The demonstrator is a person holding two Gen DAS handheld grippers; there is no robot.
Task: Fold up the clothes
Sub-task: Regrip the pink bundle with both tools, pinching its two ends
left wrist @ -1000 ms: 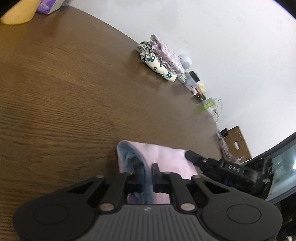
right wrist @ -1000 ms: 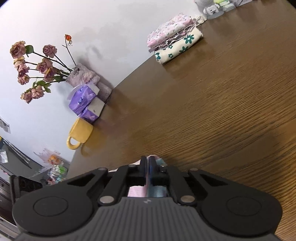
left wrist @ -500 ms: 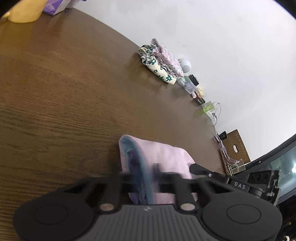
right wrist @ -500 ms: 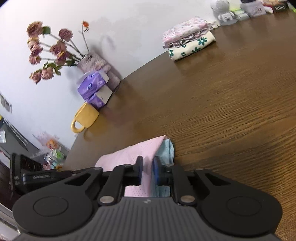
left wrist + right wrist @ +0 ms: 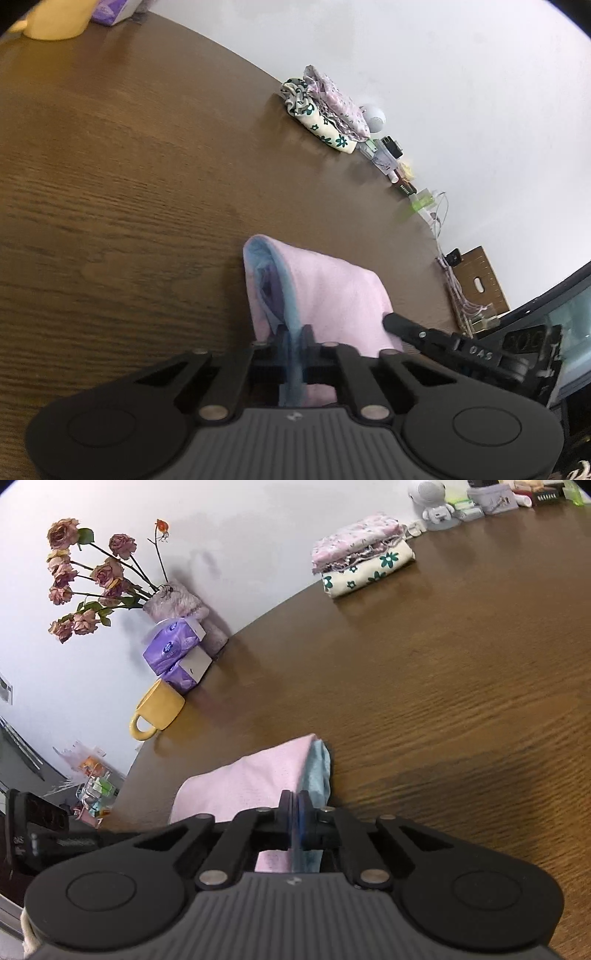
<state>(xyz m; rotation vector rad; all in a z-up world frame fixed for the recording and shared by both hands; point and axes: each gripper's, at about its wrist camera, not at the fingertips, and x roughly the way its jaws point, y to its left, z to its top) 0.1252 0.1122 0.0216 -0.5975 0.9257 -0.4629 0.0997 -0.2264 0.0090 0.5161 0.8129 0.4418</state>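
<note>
— Pink and light blue cloth [image 5: 332, 295] sits nearest, right? Where exactly?

— Yes, it lies on the brown wooden surface [image 5: 129, 184], bunched up between both tools. The left tool [image 5: 293, 332] is pinched tight on its blue-edged fold, and the right tool [image 5: 294, 808] is clamped on the opposite edge, pink layer to one side, blue to the other.

— Any slack between the fingers?

— None visible; both pairs press on fabric.

— And further out?

— In the right view, a yellow mug [image 5: 159, 710] stands beside purple tissue packs [image 5: 177, 653], with dried roses [image 5: 85, 587] behind them against the white wall. Farther still, a folded stack of floral clothes [image 5: 362, 561] rests near the surface's far edge, just before a small white speaker [image 5: 434, 504].
</note>
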